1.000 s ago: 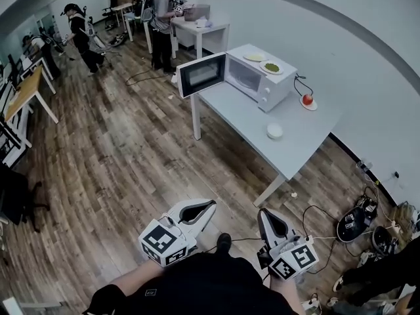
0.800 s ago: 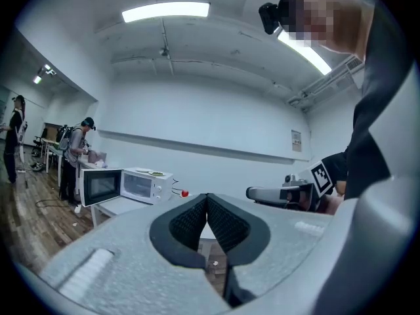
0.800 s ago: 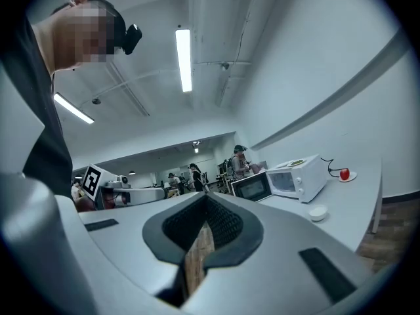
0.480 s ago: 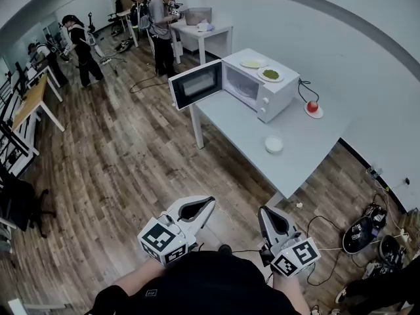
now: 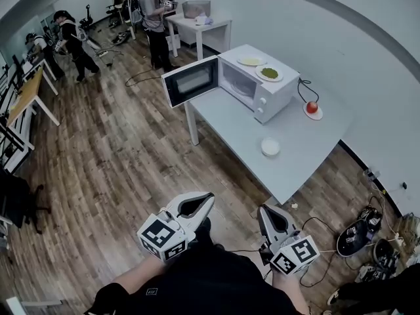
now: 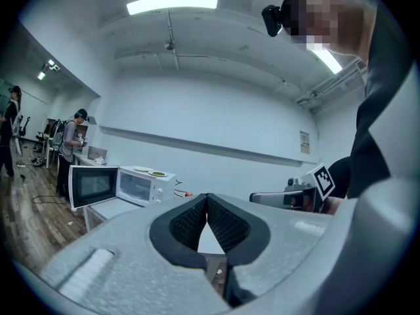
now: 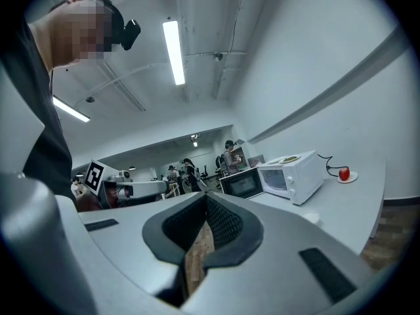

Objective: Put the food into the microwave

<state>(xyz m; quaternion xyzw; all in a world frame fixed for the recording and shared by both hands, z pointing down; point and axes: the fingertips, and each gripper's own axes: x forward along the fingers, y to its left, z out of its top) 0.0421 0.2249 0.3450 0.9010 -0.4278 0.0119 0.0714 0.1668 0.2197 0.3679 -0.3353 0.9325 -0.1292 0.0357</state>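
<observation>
The white microwave [image 5: 257,83] stands on the grey table [image 5: 296,166] with its door [image 5: 190,81] swung open toward the left. Two plates lie on its top, a pale one [image 5: 251,62] and one with green food [image 5: 270,73]. A red fruit on a small saucer [image 5: 312,108] sits by the wall, and a small white dish [image 5: 270,147] lies mid-table. My left gripper [image 5: 209,196] and right gripper [image 5: 262,210] are held level near my body, well short of the table, both shut with nothing between the jaws. The left gripper view shows the microwave [image 6: 143,184] far off; the right gripper view shows it [image 7: 293,174] too.
Several people stand at the back, one [image 5: 152,18] near a second white table [image 5: 200,23]. Desks [image 5: 26,90] line the left side. Cables and round gear [image 5: 359,233] lie on the wood floor at the right, by the table's near corner.
The table and microwave have drawn nearer and shifted slightly in the head view as I walk toward them. Both grippers stay shut and keep their place in front of me.
</observation>
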